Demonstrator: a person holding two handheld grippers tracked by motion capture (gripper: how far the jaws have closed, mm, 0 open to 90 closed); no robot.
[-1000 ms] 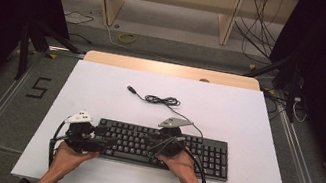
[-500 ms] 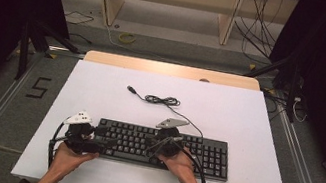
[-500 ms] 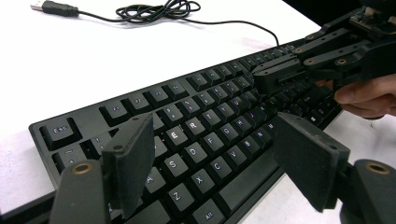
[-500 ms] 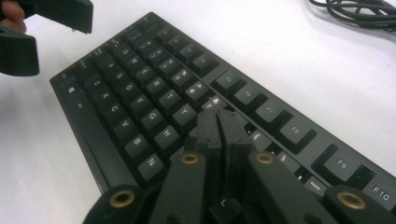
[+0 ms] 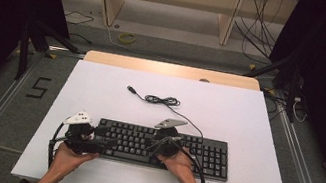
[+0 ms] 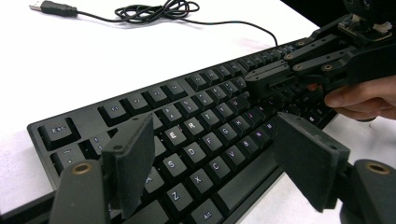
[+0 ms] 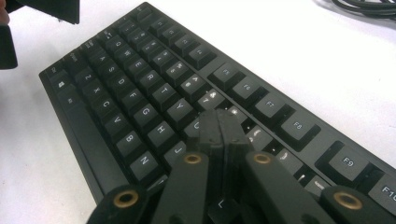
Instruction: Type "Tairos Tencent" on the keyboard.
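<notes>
Your left gripper [image 6: 219, 163] stands released, its two black jaws spread wide apart over the left end of the keyboard [image 5: 201, 151], with the letter rows visible between them; no key sits pinched in the gap. Your right gripper [image 7: 219, 126] is clenched, its jaws pressed flat together with nothing between them, and the joined tips rest down on the keys near the middle of the letter block. The keyboard lies flat at the near edge of the white table [image 5: 257, 123], long side facing you. Its cable [image 5: 162, 100] sits coiled just behind it, plug loose on the surface.
</notes>
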